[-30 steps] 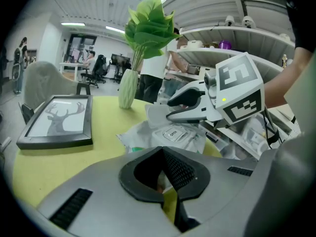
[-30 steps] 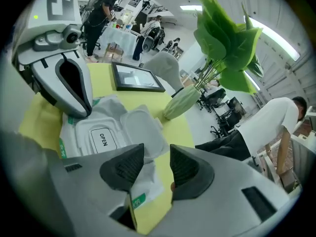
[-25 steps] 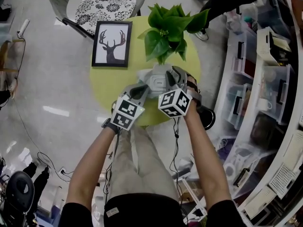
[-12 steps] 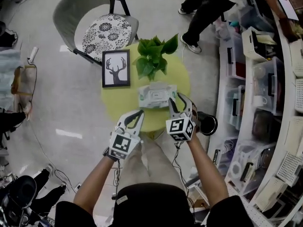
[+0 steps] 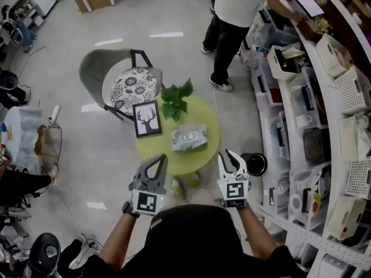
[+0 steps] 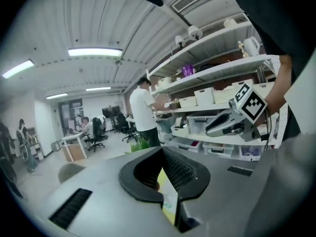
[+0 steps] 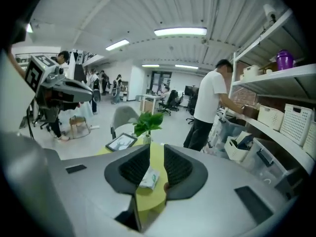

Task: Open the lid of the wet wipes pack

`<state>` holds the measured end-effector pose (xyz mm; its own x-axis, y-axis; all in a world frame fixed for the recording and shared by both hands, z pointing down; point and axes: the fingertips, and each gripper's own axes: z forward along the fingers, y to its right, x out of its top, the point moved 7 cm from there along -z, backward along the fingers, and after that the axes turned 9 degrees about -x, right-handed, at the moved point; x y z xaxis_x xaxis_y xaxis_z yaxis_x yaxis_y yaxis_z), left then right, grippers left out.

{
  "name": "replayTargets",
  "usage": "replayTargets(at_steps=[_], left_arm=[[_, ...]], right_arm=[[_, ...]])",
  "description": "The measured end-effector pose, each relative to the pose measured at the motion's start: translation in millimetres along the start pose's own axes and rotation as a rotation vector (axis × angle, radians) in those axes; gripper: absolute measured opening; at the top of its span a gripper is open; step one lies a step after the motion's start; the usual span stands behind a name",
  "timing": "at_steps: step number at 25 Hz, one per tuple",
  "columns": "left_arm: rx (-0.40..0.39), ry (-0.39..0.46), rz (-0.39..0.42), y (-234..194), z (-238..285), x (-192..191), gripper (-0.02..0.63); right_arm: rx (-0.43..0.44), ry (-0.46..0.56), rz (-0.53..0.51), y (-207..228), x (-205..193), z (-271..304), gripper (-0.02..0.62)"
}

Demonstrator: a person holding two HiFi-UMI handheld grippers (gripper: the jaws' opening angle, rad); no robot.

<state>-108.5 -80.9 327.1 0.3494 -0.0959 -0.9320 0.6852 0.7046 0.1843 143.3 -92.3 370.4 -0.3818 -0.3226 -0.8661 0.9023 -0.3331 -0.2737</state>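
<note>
I hold the left hand-held gripper (image 5: pixel 157 158) clenched empty, the right hand-held gripper (image 5: pixel 230 154) closing on nothing; the wet wipes pack (image 5: pixel 189 138) lies far below both, lid unreadable.

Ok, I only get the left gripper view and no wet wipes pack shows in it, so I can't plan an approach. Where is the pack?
Observer: The wet wipes pack lies on the round yellow-green table, between the potted plant and the table's near edge.
Operator: Is either gripper on it?
Observer: No. The head view shows the left gripper and the right gripper held on the near side of the table, neither touching the pack.
Operator: And the right jaws?
Observer: Closing, with nothing gripped; in the right gripper view the pack shows far beyond their gap.
</note>
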Motion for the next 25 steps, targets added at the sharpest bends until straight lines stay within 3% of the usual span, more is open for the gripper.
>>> replayTargets(at_steps=[4, 10, 17, 25], left_arm=[[0.038, 0.064, -0.122, -2.5, -12.1, 18.2, 0.018], [0.061, 0.153, -0.106, 2.4, -24.3, 40.9, 0.018], [0.048, 0.17, -0.093, 11.7, -30.1, 48.1, 0.018], [0.056, 0.162, -0.112, 13.4, -36.7, 44.7, 0.018]], right_arm=[[-0.041, 0.11, 0.09, 14.2, 39.1, -29.2, 0.06], [-0.052, 0.271, 0.144, 37.5, 80.5, -69.6, 0.002], [-0.03, 0.215, 0.221, 40.7, 65.6, -79.5, 0.002], [-0.018, 0.195, 0.217, 26.4, 59.8, -84.7, 0.002]])
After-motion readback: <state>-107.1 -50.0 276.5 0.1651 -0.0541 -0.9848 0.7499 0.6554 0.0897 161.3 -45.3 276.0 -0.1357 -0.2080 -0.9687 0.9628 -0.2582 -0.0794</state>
